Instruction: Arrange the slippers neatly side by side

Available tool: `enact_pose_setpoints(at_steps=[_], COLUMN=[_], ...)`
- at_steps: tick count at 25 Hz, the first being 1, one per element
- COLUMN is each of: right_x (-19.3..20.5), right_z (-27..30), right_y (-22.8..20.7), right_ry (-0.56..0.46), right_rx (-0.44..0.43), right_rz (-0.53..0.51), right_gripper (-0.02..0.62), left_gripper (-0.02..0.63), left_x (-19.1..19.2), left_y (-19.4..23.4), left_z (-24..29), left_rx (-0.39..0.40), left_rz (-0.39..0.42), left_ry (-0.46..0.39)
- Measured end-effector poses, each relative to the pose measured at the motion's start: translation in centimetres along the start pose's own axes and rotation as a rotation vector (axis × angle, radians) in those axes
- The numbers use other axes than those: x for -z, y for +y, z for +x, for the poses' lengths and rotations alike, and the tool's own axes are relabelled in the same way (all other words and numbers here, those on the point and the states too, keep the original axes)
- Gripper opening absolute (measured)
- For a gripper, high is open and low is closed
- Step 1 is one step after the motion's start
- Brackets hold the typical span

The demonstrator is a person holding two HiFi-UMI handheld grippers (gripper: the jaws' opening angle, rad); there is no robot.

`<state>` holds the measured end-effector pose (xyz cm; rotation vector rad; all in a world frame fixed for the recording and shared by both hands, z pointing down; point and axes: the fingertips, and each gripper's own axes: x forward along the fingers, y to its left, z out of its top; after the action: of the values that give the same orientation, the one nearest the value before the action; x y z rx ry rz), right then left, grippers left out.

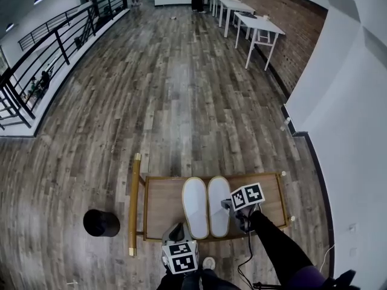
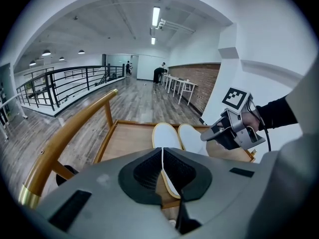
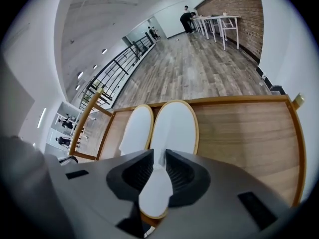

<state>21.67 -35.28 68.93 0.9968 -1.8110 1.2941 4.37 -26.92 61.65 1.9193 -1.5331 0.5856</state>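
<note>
Both slippers (image 1: 195, 207) lie touching, side by side, on the desk (image 1: 160, 201). The right gripper (image 3: 158, 156) has narrow fingers pinching the right slipper (image 3: 174, 126) at its heel. The left gripper (image 2: 162, 153) has its fingers together, empty. I'd let go gently, keeping the heels level.

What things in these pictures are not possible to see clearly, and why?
- Right gripper: whether its jaws press the right slipper; right gripper view, jaw bodies cover the contact.
- Left slipper heel: left gripper view, behind the left gripper.
- Dark round object on the floor: head view, too small.
</note>
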Motion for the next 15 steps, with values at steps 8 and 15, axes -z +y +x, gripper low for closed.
enact_pose_setpoints(at_steps=[8, 15], right_x=[0.8, -1.4], right_z=[-0.6, -4.4], right_y=[-0.7, 0.6], right_ry=[0.011, -0.159], right_rx=[0.019, -0.047], right_rz=[-0.012, 0.025], right_gripper=[0.087, 0.087], left_gripper=[0.011, 0.011], left_x=[-0.4, -0.6], left_y=[-0.3, -1.3], left_z=[0.0, 1.3], left_rx=[0.011, 0.038], left_rz=[-0.004, 0.001], left_ry=[-0.004, -0.008])
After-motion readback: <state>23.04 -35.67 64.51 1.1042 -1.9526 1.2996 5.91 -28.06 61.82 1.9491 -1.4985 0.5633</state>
